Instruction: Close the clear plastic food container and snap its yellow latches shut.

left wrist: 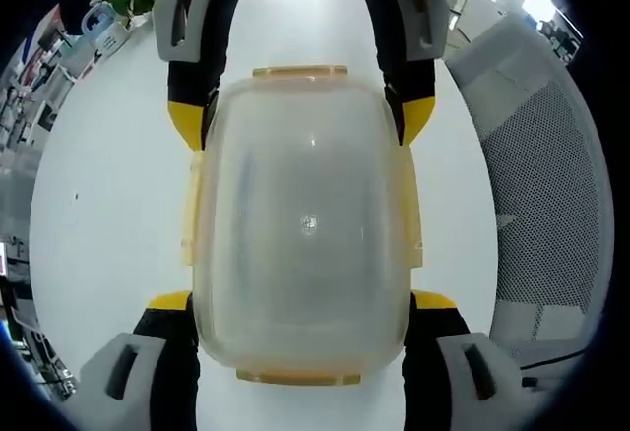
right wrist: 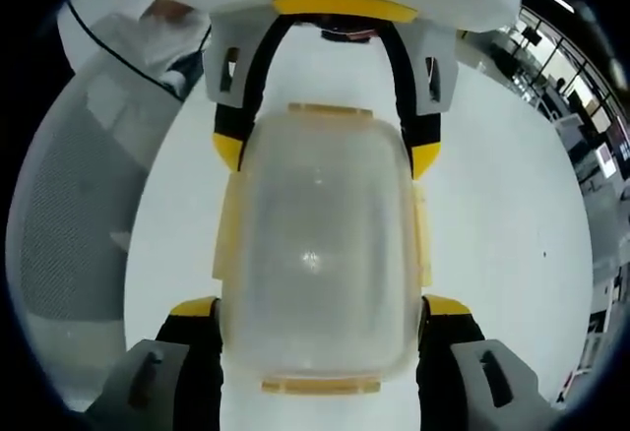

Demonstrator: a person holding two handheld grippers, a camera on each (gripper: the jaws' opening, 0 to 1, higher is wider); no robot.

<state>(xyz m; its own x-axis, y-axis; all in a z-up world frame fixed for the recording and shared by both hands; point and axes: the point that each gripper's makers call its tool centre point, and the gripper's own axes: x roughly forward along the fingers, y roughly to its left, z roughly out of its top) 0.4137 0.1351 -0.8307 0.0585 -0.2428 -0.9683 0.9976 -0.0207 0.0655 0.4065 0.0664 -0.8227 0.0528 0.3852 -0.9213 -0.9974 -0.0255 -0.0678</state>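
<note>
We log one clear plastic food container (left wrist: pixel 305 229), lid on, resting on a white table (left wrist: pixel 108 205), with yellow latches (left wrist: pixel 300 73) at its ends and long sides. The left gripper (left wrist: pixel 300 328) has its yellow-tipped jaws spread wide at either side of the container's near end, and in the right gripper view the right gripper (right wrist: pixel 320 328) stands likewise at the opposite end, neither clenched on it, as far as we can tell. Also noted: a grey mesh chair (left wrist: pixel 546 195) beside the table.
</note>
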